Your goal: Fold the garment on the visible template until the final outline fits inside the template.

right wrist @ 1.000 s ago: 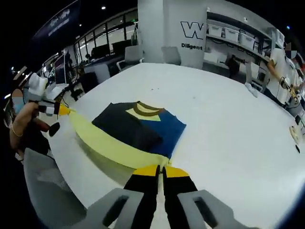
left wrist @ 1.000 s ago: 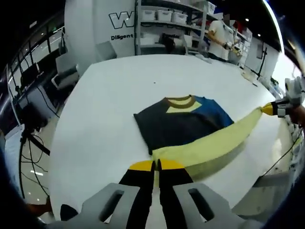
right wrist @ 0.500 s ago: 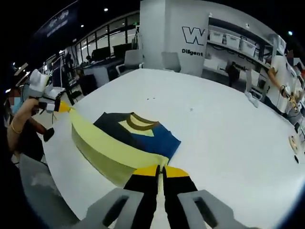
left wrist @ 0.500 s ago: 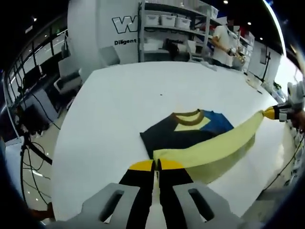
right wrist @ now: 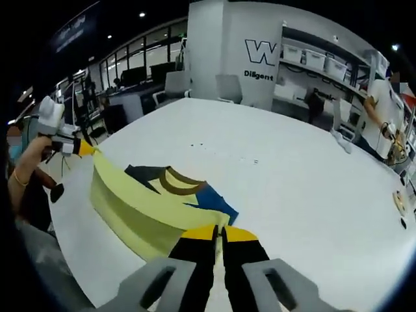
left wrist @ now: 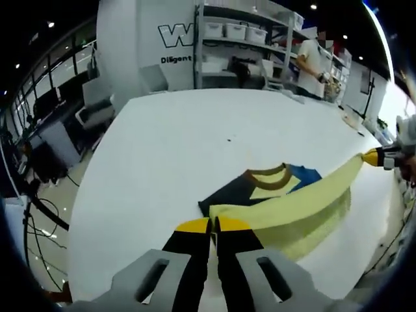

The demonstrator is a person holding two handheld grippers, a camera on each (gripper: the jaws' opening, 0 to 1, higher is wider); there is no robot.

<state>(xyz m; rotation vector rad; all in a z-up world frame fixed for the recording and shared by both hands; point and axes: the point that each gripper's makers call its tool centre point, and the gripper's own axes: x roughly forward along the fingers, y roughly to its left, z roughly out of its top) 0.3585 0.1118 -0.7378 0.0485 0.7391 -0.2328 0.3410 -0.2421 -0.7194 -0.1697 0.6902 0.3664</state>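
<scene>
Both claws are clamped on the pale yellow hem of the T-shirt [left wrist: 286, 201], holding it raised as a taut band between them above the white surface [left wrist: 175, 143]. The left claw [left wrist: 213, 225] pinches one corner, the right claw [right wrist: 220, 232] the other. The shirt's navy body and brown collar [right wrist: 179, 184] lie flat on the surface.

Bare white table [left wrist: 169, 136] beyond the lifted garment [left wrist: 292, 208] — open passage, no obstacles.
</scene>
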